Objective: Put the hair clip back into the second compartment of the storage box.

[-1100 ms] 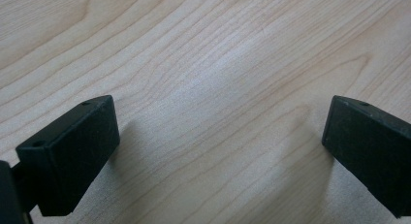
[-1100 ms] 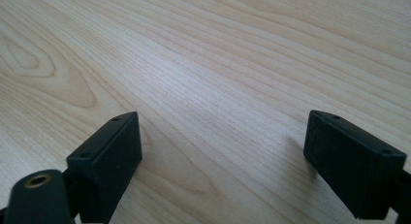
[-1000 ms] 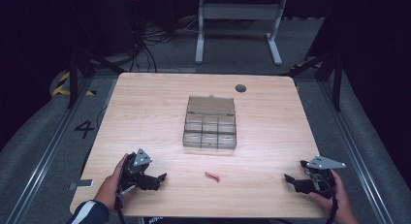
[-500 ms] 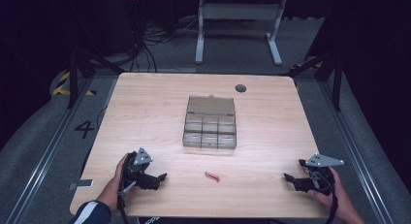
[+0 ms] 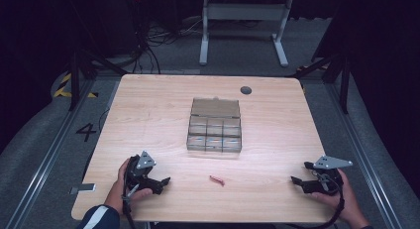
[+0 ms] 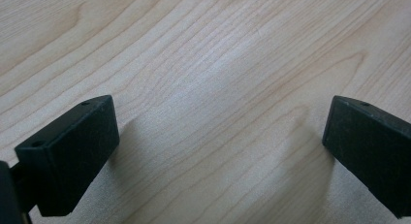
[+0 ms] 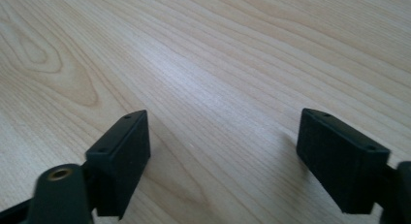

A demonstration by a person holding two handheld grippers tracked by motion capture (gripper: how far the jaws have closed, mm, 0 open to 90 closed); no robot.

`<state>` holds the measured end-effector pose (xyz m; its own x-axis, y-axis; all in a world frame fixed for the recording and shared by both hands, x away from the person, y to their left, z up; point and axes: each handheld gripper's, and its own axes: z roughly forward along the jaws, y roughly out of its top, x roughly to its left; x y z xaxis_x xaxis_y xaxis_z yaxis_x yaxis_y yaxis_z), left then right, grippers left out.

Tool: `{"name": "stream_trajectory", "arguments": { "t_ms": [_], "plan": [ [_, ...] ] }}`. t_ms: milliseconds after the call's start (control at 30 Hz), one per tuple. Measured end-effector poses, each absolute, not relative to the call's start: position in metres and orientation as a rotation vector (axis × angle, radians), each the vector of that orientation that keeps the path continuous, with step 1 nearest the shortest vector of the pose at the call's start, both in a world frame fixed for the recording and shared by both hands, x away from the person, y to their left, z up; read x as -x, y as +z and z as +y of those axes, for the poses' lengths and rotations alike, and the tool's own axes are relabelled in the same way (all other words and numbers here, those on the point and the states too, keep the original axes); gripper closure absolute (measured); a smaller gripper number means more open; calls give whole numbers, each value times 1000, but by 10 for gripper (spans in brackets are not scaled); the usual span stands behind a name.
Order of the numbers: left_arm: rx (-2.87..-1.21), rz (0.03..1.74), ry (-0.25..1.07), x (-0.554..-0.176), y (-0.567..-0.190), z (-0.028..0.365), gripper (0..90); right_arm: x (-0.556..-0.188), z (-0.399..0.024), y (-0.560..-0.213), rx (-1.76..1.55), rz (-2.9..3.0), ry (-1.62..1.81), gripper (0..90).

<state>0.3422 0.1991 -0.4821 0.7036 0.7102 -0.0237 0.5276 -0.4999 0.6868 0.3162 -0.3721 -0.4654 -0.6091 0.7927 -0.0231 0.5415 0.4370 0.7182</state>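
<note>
My left gripper [image 5: 163,181] rests low on the wooden table [image 5: 148,115] at the front left, held by a hand in a dark sleeve. In the left gripper view its jaws [image 6: 220,132] stand wide apart over bare wood. At the front right, my right gripper [image 5: 298,175] points left toward the table's middle. Its jaws [image 7: 223,136] have just been closing a little but still stand open, with nothing between them. A small red piece [image 5: 217,180] lies on the table between the two grippers, apart from both.
A clear box [image 5: 214,131] with several compartments and its lid raised at the back stands mid-table. A dark round grommet [image 5: 245,90] sits near the far edge. A desk frame [image 5: 242,26] and cables lie on the floor beyond.
</note>
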Motion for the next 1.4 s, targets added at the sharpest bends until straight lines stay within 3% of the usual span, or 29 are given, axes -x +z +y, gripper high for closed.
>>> {"name": "stream_trajectory", "arguments": {
  "t_ms": [167, 500, 1400],
  "plan": [
    [-2221, 942, 342, -342, -482, 199, 3, -318, -380, -464, -1166, 2320, 1069, 329],
    [-2220, 943, 345, -341, -482, 199, 4, -314, -369, -461, -1083, 2327, 1027, 417],
    [-2218, 948, 347, -341, -482, 200, 6, -319, -288, -435, -796, 2479, 1084, 462]
  ]
}}
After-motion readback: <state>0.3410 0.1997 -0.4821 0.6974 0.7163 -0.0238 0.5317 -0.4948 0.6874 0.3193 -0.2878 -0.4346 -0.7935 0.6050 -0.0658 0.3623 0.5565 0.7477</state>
